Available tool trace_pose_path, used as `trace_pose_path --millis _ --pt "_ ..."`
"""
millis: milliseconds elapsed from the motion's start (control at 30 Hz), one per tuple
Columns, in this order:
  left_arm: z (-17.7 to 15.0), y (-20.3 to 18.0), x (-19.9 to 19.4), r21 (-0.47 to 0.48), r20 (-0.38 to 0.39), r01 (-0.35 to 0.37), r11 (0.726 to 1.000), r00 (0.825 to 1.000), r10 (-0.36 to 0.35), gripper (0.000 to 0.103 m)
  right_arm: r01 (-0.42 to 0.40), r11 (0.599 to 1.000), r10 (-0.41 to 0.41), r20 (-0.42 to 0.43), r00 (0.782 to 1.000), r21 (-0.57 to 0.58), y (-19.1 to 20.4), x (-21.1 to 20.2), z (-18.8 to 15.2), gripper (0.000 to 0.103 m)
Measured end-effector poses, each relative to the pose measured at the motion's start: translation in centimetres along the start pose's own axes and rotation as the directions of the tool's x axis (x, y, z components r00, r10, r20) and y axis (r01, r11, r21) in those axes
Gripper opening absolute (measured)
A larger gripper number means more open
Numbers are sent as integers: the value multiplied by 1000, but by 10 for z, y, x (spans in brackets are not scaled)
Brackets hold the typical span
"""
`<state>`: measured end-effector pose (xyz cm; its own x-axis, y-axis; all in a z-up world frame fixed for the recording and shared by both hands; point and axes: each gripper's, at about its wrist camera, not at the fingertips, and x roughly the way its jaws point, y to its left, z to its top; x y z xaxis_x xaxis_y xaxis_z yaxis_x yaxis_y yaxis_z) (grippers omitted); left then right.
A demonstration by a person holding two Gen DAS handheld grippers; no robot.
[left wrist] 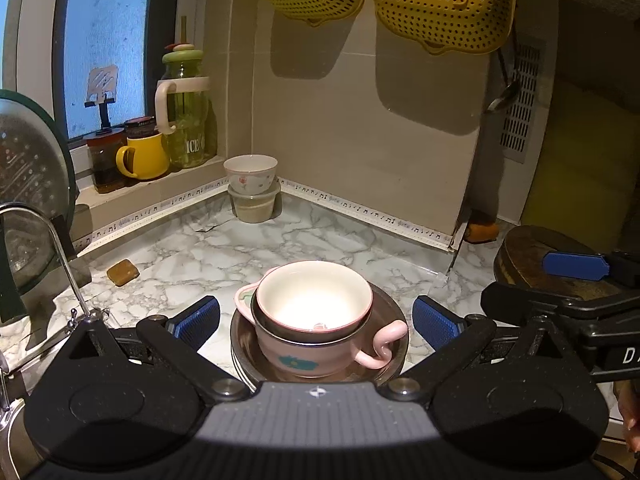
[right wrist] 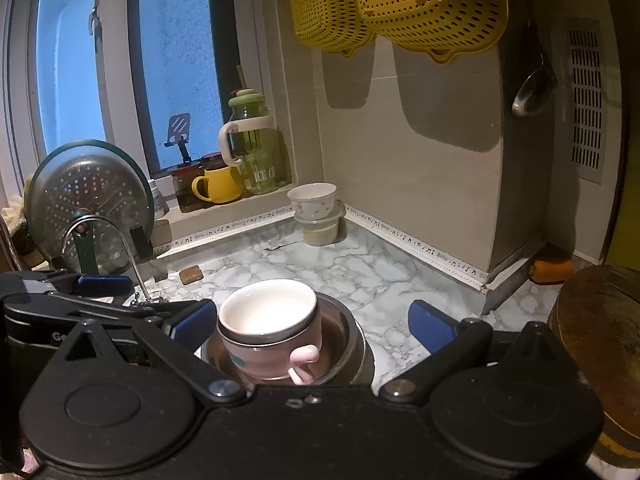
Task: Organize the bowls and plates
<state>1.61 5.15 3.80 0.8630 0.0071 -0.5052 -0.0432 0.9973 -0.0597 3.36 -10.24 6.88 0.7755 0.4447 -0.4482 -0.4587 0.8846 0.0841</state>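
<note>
The left gripper (left wrist: 316, 320) has black triangular finger arms, ribbed blue pads (left wrist: 198, 322), 2 silver pivot screws and a grey ribbed body. The right gripper (right wrist: 312, 324) looks alike, its body black.

Dim warm light, hard shadows, fisheye-bent edges

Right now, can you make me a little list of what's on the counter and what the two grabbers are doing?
counter: grey-white marble
front stack: white bowl inside pink cup, cup standing in metal dish
back corner: flowered bowl on lidded plastic tub
windowsill: yellow mug, green jug
wall: two yellow baskets hanging
left gripper: jaws open, either side of the stack, not touching
right gripper: jaws open, holding nothing
</note>
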Motion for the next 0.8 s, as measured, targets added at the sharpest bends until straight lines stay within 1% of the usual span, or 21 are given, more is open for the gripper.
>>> trace_pose_path --millis 267,633,800 --pt "1 2 1 -21 6 29 999 1000 -28 103 4 1000 -4 -10 1000 14 0 0 -2 103" --pt "1 -1 3 -8 8 40 999 999 -40 103 28 999 -27 -22 999 29 -2 0 -4 103" --pt "1 1 5 -29 -22 55 998 998 -55 103 37 999 -36 -29 999 34 -1 0 -5 103"
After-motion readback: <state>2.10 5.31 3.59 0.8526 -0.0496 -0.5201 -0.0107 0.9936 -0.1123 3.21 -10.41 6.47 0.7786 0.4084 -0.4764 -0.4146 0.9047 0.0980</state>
